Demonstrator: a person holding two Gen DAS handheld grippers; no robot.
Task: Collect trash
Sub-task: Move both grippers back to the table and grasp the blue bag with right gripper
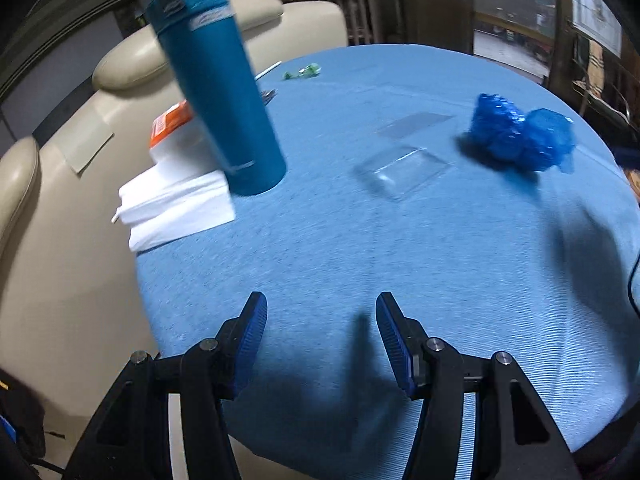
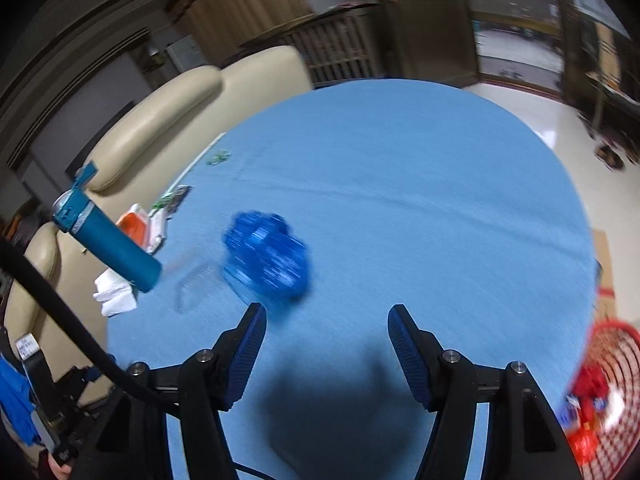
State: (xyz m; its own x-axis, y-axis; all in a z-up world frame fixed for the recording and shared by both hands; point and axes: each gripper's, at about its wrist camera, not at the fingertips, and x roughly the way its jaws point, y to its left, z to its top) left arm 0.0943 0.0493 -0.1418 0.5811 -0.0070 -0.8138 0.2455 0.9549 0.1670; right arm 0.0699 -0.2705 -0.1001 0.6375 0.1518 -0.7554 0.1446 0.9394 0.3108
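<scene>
Both claws released, nothing between the fingers: left gripper [image 1: 321, 312] over bare near cloth, right gripper [image 2: 327, 326] just short of the crumpled blue plastic wad [image 2: 266, 258]. Clear plastic tray [image 1: 404, 170] mid-table, nearly invisible against the blue tablecloth [image 1: 340, 248], so easy to miss or crush. Tall teal bottle [image 1: 218, 92] at the left, touching the white tissue stack [image 1: 176, 204], probably tippy if clipped on a reach. Green scrap [image 1: 302, 72] way out far-left. Red mesh basket [image 2: 608, 384] off the right edge, likely the drop spot; easy to overshoot.
</scene>
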